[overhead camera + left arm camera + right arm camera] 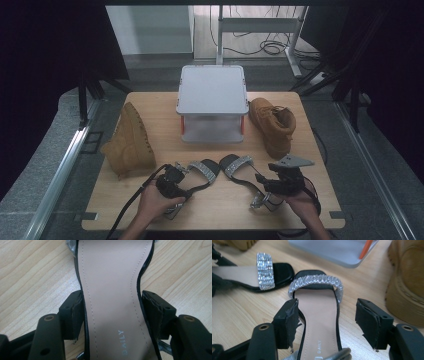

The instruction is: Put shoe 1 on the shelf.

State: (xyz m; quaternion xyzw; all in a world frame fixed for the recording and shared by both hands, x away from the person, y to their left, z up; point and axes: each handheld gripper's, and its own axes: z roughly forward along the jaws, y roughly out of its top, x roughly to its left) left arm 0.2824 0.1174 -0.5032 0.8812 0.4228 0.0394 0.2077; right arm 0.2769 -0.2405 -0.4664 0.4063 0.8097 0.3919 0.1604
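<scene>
Closest to the lens are the black jaws of the left gripper, and they sit on either side of the left black flat sandal with a beige insole and a sparkly silver strap. The left pad looks right up against the sole's edge, the right one just beside it with a thin gap, so I'd call it released, not clamped. On the insole you can read "DAILY".

The right gripper is the same deal: jaws spread wide, the left pad beside the edge of the right matching black sandal with its braided silver strap, the right pad well clear of it. Nothing grasped there either.

From above, both sandals lie on the light wooden table near its front edge, toes pointing away and angled toward each other. Behind them stands a small grey two-tier rack with orange posts. A tan suede boot lies on its side to the left, another tan boot to the right.
</scene>
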